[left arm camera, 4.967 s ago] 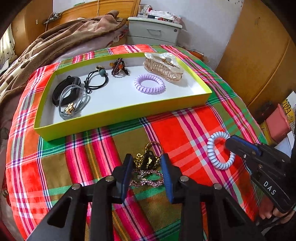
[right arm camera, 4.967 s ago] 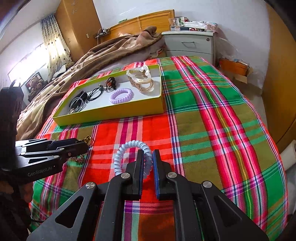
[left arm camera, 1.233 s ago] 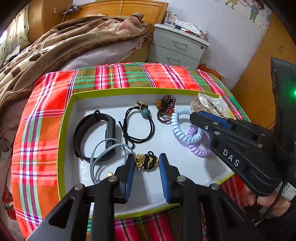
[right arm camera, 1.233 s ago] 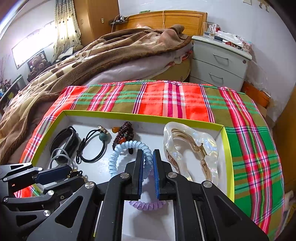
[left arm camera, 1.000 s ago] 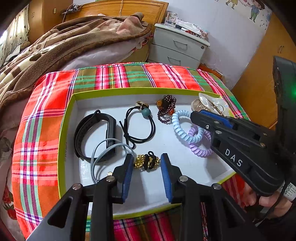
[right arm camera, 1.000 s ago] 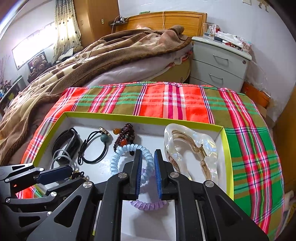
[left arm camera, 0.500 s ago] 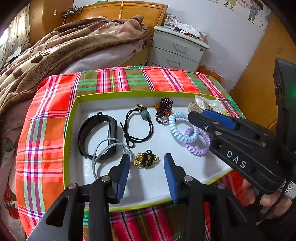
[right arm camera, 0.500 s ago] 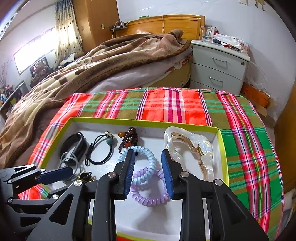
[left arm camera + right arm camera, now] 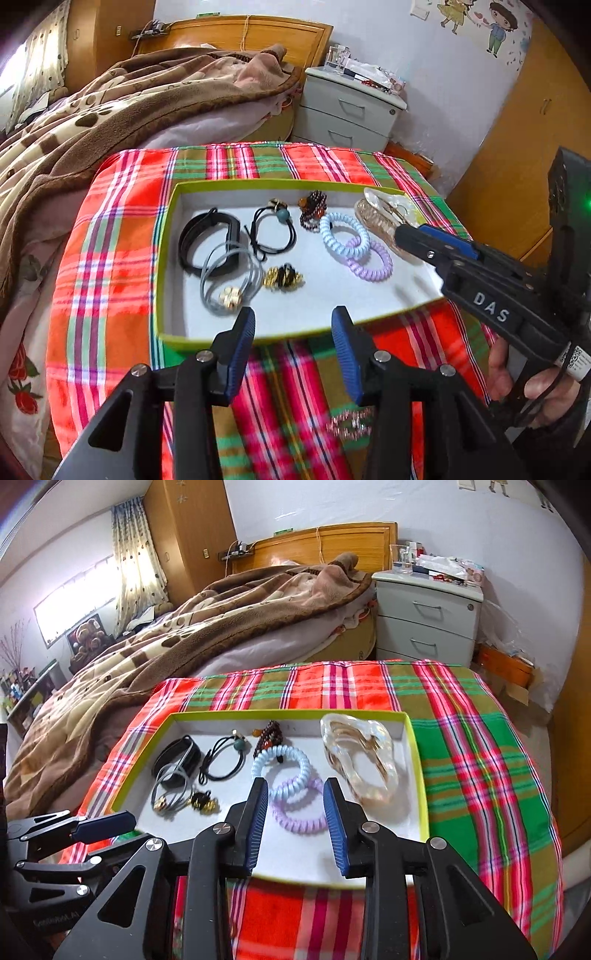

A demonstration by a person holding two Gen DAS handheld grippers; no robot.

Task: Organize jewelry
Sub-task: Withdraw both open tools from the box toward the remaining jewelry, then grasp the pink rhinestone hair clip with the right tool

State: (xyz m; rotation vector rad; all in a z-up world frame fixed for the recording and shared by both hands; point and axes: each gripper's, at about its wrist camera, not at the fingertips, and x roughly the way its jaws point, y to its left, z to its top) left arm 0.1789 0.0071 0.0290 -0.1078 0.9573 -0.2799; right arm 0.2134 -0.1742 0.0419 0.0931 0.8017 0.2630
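A: Left wrist view first. The left gripper hangs over the near edge of the tray, jaws spreading wider with nothing between them. Inside, the gold-and-black hair tie lies near the middle of the tray's near half, just beside the grey elastic with a gold knot toward the left wall.

B: And outside the tray?

A: A sparkly chain piece lies on the plaid cloth in front of the tray's near edge, blurred, so I can't tell its exact form. I'd judge it light, limp and snag-prone; pinch it across the bunched middle, not a loose end. The right gripper reaches in over the tray's right edge, held by a hand.

B: Right wrist view?

A: The right gripper has its jaws parting, empty, above the near edge. Past them the blue coil tie rests partly on the purple coil tie in the tray's middle right. Both look springy and light, easy to grip across the coil. The pearly claw clip lies along the right wall, rigid and probably brittle; best taken by its body. The left gripper sits at the tray's near left corner.
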